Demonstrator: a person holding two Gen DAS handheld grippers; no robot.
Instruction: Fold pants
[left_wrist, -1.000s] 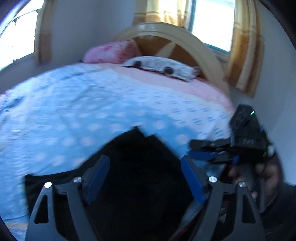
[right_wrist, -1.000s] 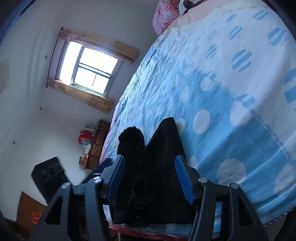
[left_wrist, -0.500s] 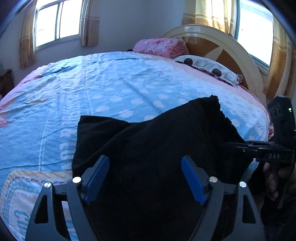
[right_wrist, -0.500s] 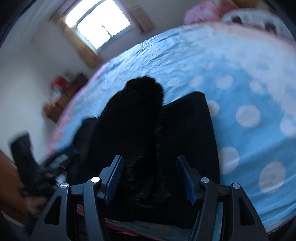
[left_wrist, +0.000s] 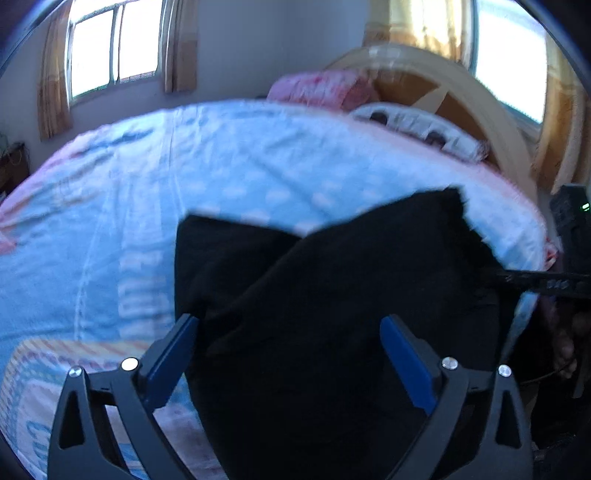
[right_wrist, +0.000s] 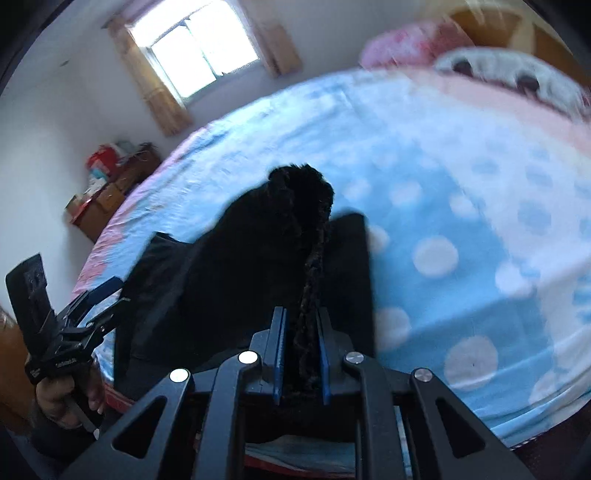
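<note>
Our right gripper (right_wrist: 300, 354) has just been closing, and its blue pads (right_wrist: 277, 350) are now pinched on a fuzzy, rope-like edge of the black pants (right_wrist: 258, 266), which runs up between them. Our left gripper (left_wrist: 290, 354) has just been opening and stands wide, its blue pads (left_wrist: 406, 365) either side of the dark cloth but not pressing on it as far as we can see, with fabric filling the gap between them. From the left wrist view the pants (left_wrist: 332, 295) lie in a loose heap at the near edge of the bed, one flat part spread to the left and a raised fold peaking toward the right, where the right gripper (left_wrist: 546, 282) comes in from the frame edge at the cloth. In the right wrist view we can see the left gripper (right_wrist: 94, 306) low on the left, held in a hand (right_wrist: 66, 395); whether it touches the pants there is hard to say, since everything is black on black and a bit smeared. Under all this is the blue bedspread (right_wrist: 461, 221) with white dots, turning pink toward the far side. Further back sit a pink pillow (left_wrist: 321, 88) and a white pillow (left_wrist: 413, 125) with dark spots against the curved wooden headboard (left_wrist: 476, 96). Beyond that there's a bright window (left_wrist: 114, 48) with tan curtains, and off in the corner some boxes and clutter (right_wrist: 110, 181) against the wall.
</note>
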